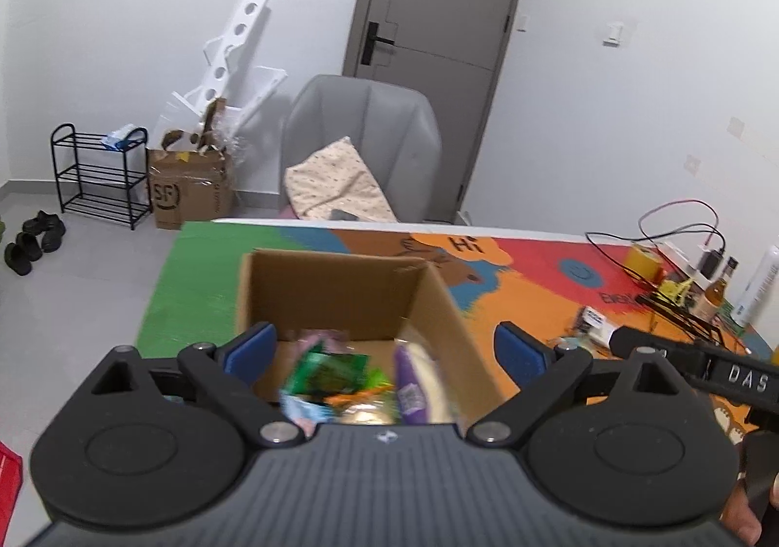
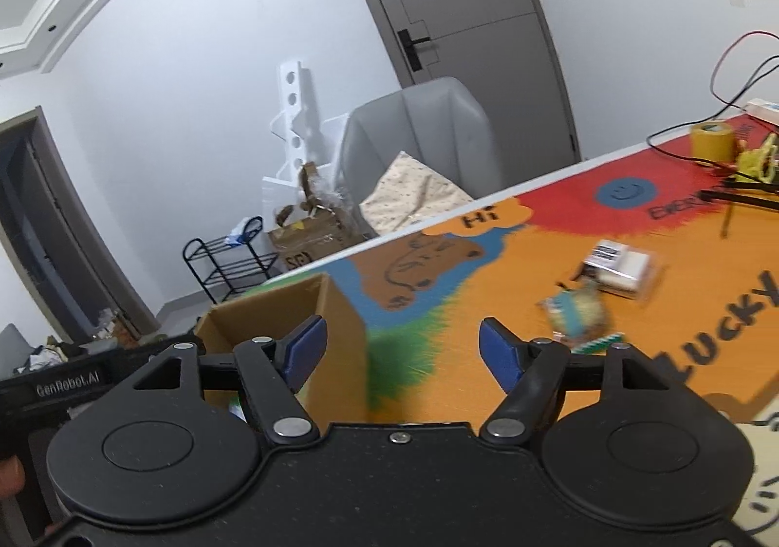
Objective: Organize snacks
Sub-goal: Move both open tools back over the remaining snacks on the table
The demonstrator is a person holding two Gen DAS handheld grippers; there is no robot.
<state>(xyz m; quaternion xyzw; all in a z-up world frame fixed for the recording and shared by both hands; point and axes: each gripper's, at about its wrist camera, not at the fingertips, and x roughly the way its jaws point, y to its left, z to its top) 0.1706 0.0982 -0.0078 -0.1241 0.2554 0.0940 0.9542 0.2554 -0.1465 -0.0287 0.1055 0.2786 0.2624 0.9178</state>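
Note:
An open cardboard box [image 1: 341,289] stands on the colourful table mat. Inside it lie several snack packets, among them a green one [image 1: 331,371] and a purple one [image 1: 411,381]. My left gripper [image 1: 384,347] is open and empty, hovering over the box's near side. My right gripper [image 2: 399,347] is open and empty above the mat, to the right of the box [image 2: 292,318]. Two snacks lie on the mat ahead of it: a teal and yellow packet [image 2: 579,313] and a clear-wrapped white packet [image 2: 623,269].
A grey chair [image 1: 365,142] with a cushion stands behind the table. At the table's right end are a yellow tape roll [image 2: 713,140], cables [image 2: 730,74], a bottle [image 1: 718,289] and a black stand. A shoe rack [image 1: 102,177] and a carton stand on the floor.

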